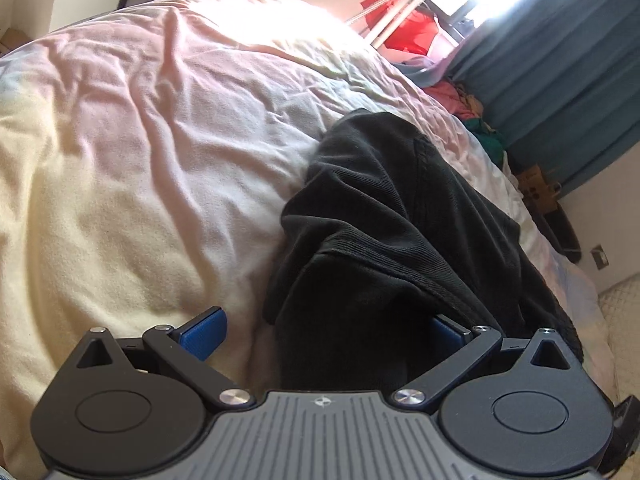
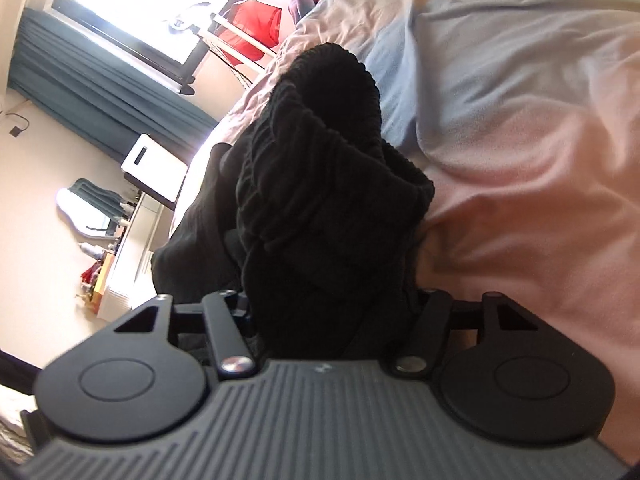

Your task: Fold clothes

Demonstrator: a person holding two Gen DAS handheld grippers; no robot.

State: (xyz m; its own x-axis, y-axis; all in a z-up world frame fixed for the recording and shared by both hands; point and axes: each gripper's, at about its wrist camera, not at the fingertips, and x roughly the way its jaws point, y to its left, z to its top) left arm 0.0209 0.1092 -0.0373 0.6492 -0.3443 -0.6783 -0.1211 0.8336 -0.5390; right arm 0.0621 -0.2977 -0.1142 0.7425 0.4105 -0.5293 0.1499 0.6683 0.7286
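A black ribbed garment (image 1: 400,216) lies bunched on a pastel bedspread (image 1: 140,140). In the left wrist view my left gripper (image 1: 324,332) is wide open; its left blue pad (image 1: 204,332) is bare, and the cloth drapes between the jaws and over the right pad (image 1: 448,330). In the right wrist view the same black garment (image 2: 320,184) rises in a heap from between the jaws of my right gripper (image 2: 332,312). Its fingers are buried in cloth and stand fairly close together, seemingly clamped on the fabric.
The bedspread (image 2: 520,140) spreads wide to the left of the left gripper and to the right of the right one. A bright window with blue curtains (image 1: 560,60), a red item on a rack (image 1: 408,28) and a pile of coloured clothes (image 1: 460,96) stand beyond the bed's edge.
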